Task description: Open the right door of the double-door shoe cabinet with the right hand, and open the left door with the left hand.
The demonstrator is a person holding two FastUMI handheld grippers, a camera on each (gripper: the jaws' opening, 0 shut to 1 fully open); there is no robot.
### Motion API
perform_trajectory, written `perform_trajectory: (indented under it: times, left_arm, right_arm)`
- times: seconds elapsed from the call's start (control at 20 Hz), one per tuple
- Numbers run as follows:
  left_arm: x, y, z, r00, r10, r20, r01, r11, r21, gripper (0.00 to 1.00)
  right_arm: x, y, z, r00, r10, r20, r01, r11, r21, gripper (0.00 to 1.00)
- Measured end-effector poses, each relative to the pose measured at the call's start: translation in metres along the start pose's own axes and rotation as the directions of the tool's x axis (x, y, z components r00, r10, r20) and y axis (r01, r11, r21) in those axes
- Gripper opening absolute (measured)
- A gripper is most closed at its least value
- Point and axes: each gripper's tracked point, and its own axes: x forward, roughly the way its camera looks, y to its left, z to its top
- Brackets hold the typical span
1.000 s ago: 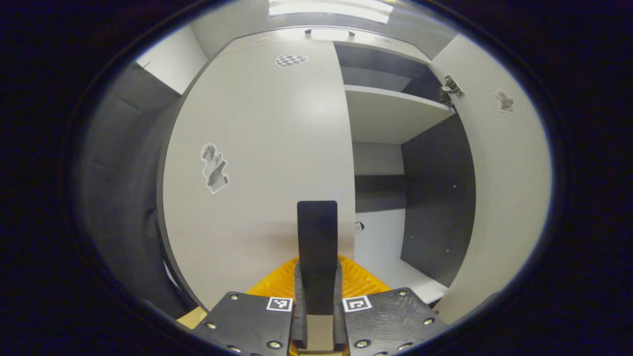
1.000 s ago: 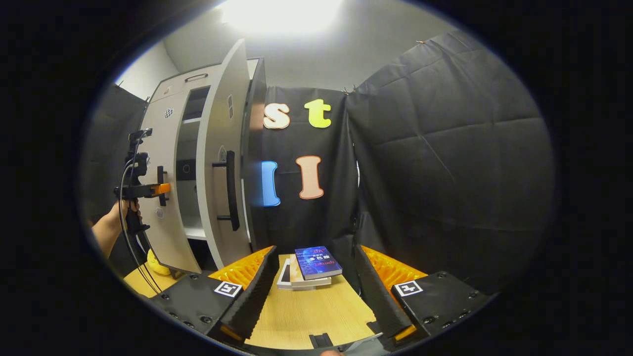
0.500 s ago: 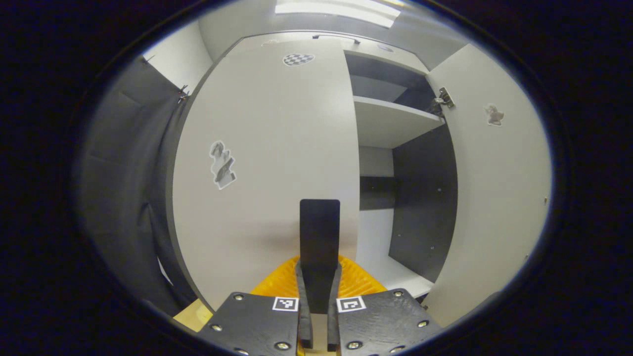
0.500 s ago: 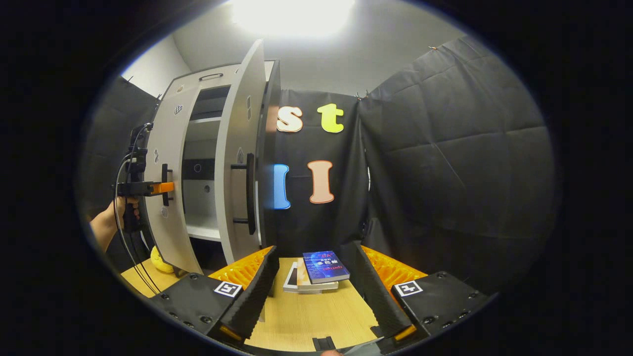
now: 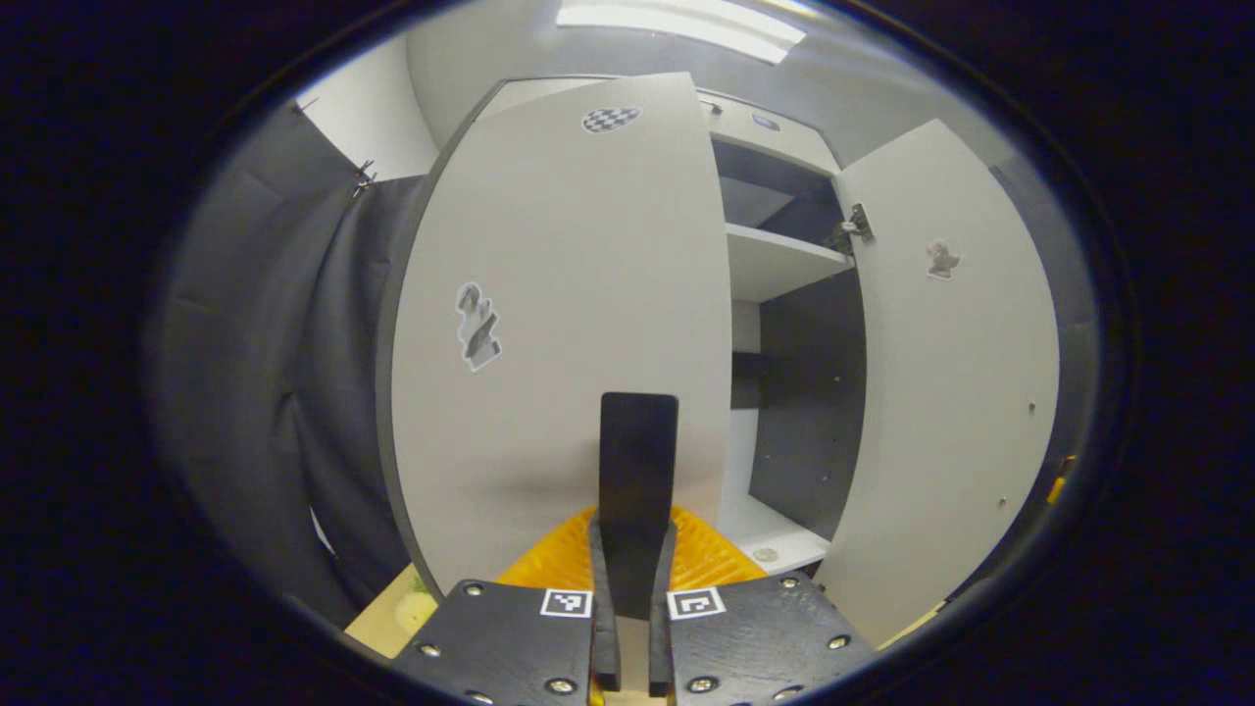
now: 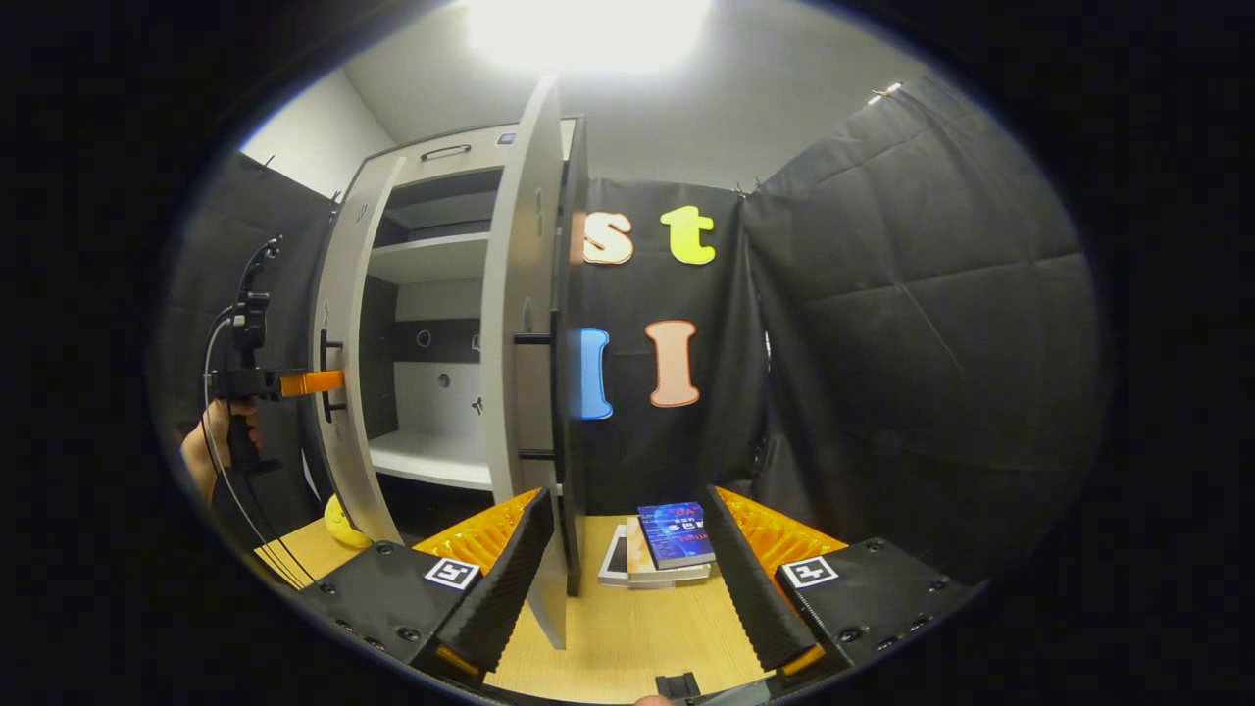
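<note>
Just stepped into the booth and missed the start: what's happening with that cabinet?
A person is opening a double-door shoe cabinet with a pair of tongs in each hand. The left tongs are closed on the left door's handle, with that door swung partway out. The right door stands wide open, and the right tongs hang open near it, gripping nothing. Shelves show inside.

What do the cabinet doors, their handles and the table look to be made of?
The left door and right door look like laminated board with a smooth, pale matte face; a dark edge band and a metal hinge suggest it. The door handle is a dark bar, metal or plastic, I cannot tell which. The table looks like light wood or wood-grain laminate.
</note>
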Motion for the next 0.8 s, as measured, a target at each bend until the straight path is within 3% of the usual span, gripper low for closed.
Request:
perform_trajectory:
  times: [0.8]
  left_arm:
    - [-0.076, 0.06, 0.009, 1.0, -0.011, 0.024, 0.012, 0.999, -0.036, 0.12]
  right_arm:
    - [0.009, 0.084, 0.002, 0.993, 0.117, -0.002, -0.117, 0.989, -0.085, 0.97]
